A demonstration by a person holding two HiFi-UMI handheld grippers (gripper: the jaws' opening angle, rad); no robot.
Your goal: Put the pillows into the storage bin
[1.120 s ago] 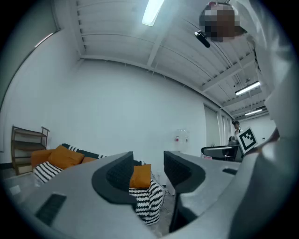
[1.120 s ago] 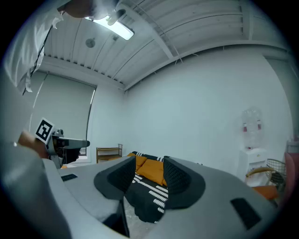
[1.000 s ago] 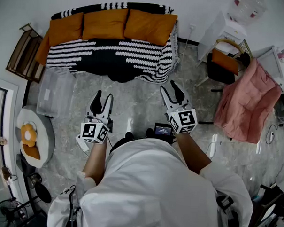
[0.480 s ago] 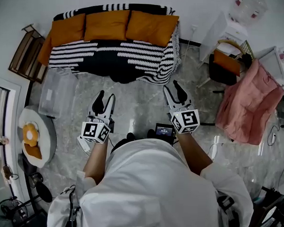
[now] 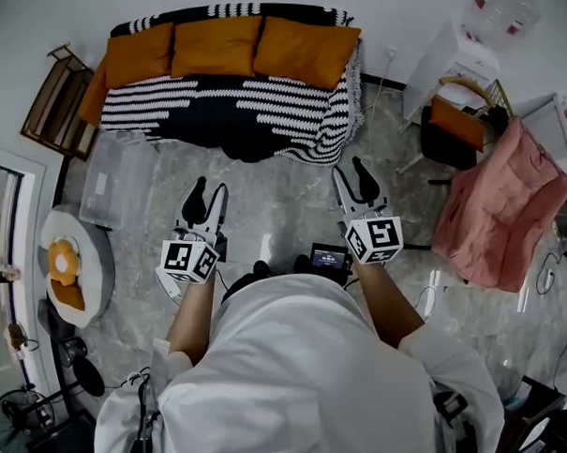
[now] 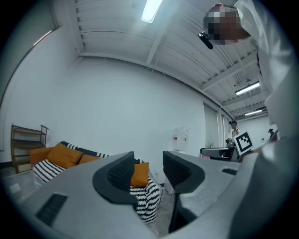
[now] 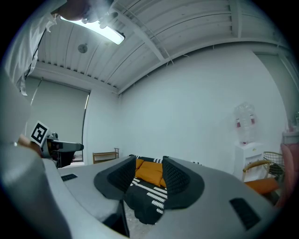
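Note:
Three orange pillows lean along the back of a sofa draped in a black-and-white striped blanket (image 5: pixel 270 103): left pillow (image 5: pixel 138 55), middle pillow (image 5: pixel 216 45), right pillow (image 5: pixel 305 51). A clear storage bin (image 5: pixel 117 178) stands on the floor by the sofa's left end. My left gripper (image 5: pixel 207 191) (image 6: pixel 148 170) and right gripper (image 5: pixel 350 172) (image 7: pixel 149 175) are held level over the floor, short of the sofa, both open with nothing between the jaws. An orange pillow (image 6: pixel 139 173) shows through the left jaws' gap, and a pillow (image 7: pixel 150 171) through the right's.
A wooden shelf (image 5: pixel 50 98) stands left of the sofa. Below the bin is a round white stand (image 5: pixel 92 280) bearing orange items. At right are a chair with an orange cushion (image 5: pixel 454 123), a pink cloth (image 5: pixel 500 202) and a white cabinet (image 5: pixel 450 59).
The right gripper has edged slightly to the right. The left gripper has stayed put, and both jaws keep the same gap.

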